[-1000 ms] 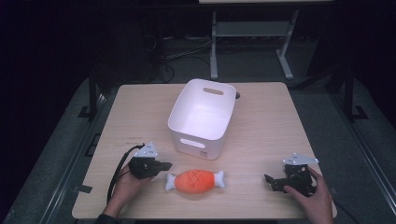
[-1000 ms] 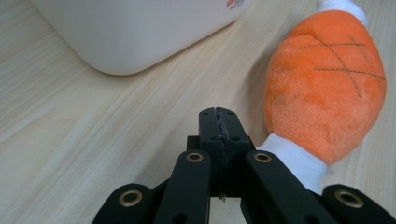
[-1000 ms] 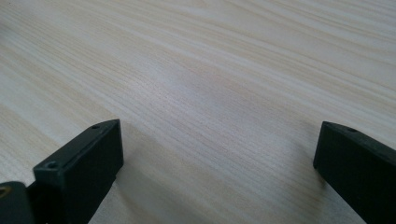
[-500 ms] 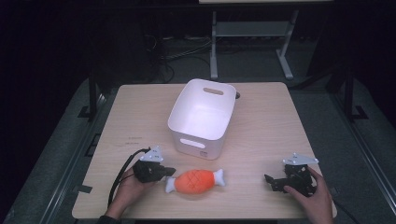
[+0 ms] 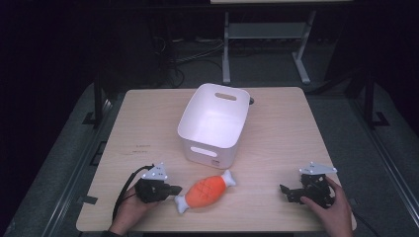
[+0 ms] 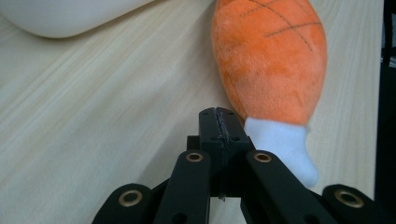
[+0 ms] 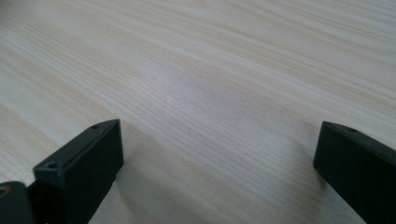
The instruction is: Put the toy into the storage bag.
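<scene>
Light is falling from above onto the tabletop point(image 5: 276, 148), leaving the surrounding floor nearly black in the high view. The white bin point(image 5: 213, 123) is glowing brightly, almost washing out along its rim. In the left gripper view the closed tongs point(image 6: 219, 122) are showing sharp while the far edge is blurring. In the right gripper view the tongs point(image 7: 217, 154) are casting soft shadows and the wood grain is softening with distance.

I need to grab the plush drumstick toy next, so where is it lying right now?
In the high view the plush drumstick lies near the table's front edge, just in front of the white bin, its white tip beside the left gripper.
</scene>
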`<state>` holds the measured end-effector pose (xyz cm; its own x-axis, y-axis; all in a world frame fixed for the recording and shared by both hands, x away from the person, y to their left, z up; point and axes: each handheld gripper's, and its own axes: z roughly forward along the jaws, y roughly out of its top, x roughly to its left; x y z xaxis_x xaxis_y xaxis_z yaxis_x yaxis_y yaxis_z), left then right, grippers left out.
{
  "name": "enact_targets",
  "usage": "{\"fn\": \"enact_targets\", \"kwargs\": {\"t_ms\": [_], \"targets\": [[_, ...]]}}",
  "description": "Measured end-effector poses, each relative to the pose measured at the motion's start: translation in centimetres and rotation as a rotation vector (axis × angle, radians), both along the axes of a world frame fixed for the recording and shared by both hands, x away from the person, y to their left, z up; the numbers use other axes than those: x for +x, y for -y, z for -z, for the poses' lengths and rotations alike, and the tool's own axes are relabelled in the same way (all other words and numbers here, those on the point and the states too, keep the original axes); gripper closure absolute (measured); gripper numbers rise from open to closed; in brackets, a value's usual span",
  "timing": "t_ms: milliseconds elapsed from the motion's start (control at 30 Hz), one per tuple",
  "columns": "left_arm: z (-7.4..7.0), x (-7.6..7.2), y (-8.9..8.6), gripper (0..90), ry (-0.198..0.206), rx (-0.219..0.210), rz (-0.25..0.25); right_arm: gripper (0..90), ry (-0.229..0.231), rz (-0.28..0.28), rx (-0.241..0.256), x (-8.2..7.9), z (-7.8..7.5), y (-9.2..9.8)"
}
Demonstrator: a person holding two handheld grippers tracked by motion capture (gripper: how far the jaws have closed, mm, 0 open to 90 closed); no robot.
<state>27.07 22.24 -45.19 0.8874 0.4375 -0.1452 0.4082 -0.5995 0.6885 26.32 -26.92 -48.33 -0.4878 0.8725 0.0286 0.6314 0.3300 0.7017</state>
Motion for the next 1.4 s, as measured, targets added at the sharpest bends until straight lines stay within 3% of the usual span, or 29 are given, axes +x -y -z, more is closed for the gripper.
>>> {"fn": "enact_targets", "kwargs": {"t_ms": [333, 567, 833, 1400], "targets": [[0.0, -1.5, -0.4, 89.2, -0.012, -0.017, -0.030, 0.9, 0.000, 0.000, 0.000, 0.0, 0.0, 0.0], [-0.9, -1.4, -0.3, 66.0, -0.005, -0.029, -0.088, 0.9, 0.000, 0.001, 0.000, 0.0, 0.0, 0.0], [-1.7, -0.8, 0.2, 38.1, -0.002, -0.024, -0.115, 0.9, 0.000, 0.000, 0.000, 0.0, 0.0, 0.0], [-3.1, -0.3, 2.3, 12.7, 0.009, -0.022, -0.145, 0.9, 0.000, 0.000, 0.000, 0.0, 0.0, 0.0]]}}
